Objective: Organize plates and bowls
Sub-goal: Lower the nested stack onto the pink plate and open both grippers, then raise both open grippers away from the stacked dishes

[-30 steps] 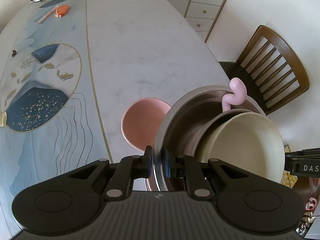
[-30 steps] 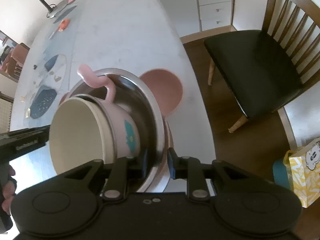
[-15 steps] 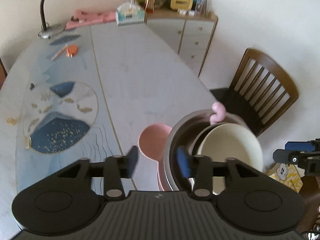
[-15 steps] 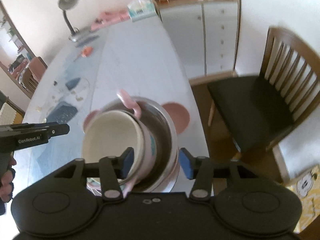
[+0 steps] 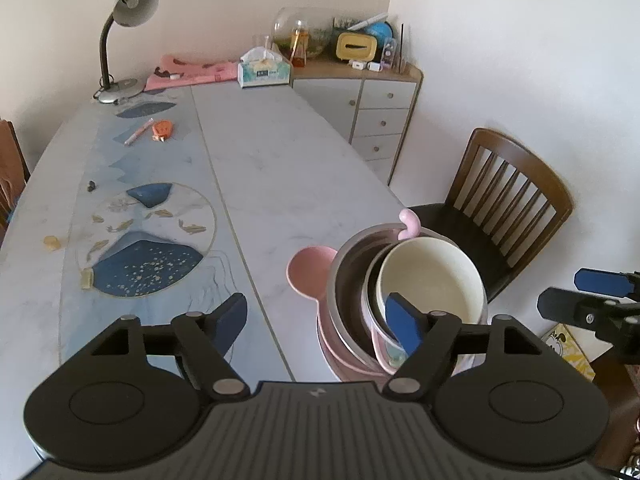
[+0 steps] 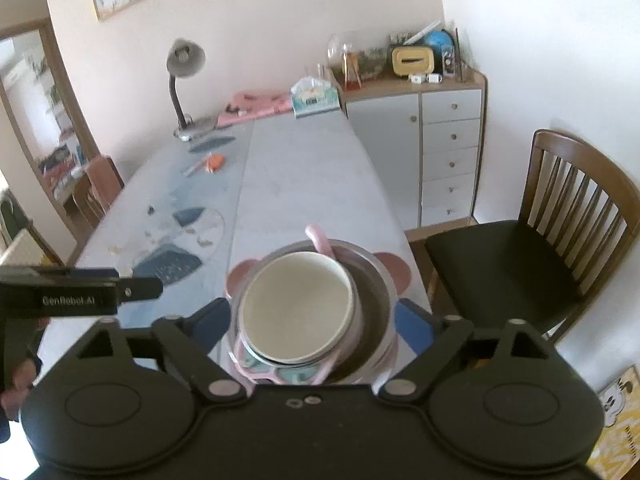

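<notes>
A stack stands at the table's near right edge. A pink plate with round ears (image 5: 306, 274) (image 6: 396, 274) lies at the bottom. A steel bowl (image 5: 348, 280) (image 6: 374, 280) sits on it. A cream-lined pink bowl with a curled handle (image 5: 430, 280) (image 6: 298, 306) sits inside the steel bowl. My left gripper (image 5: 318, 318) is open, raised above the table left of the stack, holding nothing. My right gripper (image 6: 316, 320) is open, its fingers apart on either side of the stack, above it.
The long marble table (image 5: 272, 160) has a blue painted runner (image 5: 140, 248) on its left. A lamp (image 5: 120, 40), tissue box (image 5: 264, 70) and small orange items (image 5: 162, 130) lie at the far end. A wooden chair (image 5: 500, 208) and drawer cabinet (image 5: 380, 116) stand right.
Both grippers opened, let go of the steel bowl's rim and pulled up and back. The stack now rests on the table.
</notes>
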`<state>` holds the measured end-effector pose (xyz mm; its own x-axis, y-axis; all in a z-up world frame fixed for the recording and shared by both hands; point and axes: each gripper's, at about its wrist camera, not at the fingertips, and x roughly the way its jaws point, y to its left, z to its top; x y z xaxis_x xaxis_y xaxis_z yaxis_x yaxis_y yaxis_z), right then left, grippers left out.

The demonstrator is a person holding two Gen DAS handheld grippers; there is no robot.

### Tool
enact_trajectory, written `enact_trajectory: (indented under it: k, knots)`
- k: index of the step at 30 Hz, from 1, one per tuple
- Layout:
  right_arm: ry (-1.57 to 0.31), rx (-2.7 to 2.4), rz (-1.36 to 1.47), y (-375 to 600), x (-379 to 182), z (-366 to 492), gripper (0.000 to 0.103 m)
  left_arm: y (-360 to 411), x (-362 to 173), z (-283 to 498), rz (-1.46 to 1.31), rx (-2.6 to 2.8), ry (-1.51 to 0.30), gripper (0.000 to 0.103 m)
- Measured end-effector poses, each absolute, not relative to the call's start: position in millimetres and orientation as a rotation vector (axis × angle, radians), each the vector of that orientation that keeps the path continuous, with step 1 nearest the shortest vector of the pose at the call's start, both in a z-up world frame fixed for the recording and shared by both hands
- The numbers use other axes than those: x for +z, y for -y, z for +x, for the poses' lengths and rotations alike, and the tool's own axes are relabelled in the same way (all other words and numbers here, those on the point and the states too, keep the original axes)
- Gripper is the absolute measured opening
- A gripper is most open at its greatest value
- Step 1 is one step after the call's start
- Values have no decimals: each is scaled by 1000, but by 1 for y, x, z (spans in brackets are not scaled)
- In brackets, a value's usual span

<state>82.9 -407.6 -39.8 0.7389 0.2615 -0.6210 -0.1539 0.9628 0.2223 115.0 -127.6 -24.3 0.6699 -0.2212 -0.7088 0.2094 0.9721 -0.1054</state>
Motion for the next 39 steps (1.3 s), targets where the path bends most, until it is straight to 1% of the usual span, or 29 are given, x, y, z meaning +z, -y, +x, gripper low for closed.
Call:
enact_trajectory:
  k: [2, 3, 6, 8, 9, 10, 11, 12, 18, 32, 39]
  knots:
    - [-677, 226, 184, 405, -38, 71, 100, 127, -23, 104, -2, -250, -788, 78]
    - [-664, 219, 191, 403, -38, 66, 102, 126, -23, 98, 8, -253, -782, 80]
    - [-632, 201, 200, 397, -37, 51, 103, 125, -22, 83, 21, -261, -764, 81]
    - [-627, 185, 199, 395, -37, 44, 103, 125, -21, 76, 27, -256, -765, 85]
    - [-626, 178, 203, 394, -38, 40, 103, 125, -21, 73, 28, -258, -769, 91]
    - [-621, 174, 212, 393, -38, 37, 103, 125, -20, 70, 26, -265, -769, 99]
    - [-617, 170, 216, 392, -38, 34, 103, 124, -19, 68, 17, -267, -757, 102]
    - [-613, 164, 214, 391, -38, 31, 103, 121, -18, 65, 1, -269, -742, 103]
    - [-570, 168, 189, 383, -31, 18, 103, 114, -9, 52, -34, -266, -680, 103]
    - [-564, 148, 185, 378, -24, 9, 103, 113, 2, 39, -52, -257, -647, 103]
    - [-559, 151, 179, 377, -21, 8, 103, 116, 2, 40, -53, -275, -658, 103]
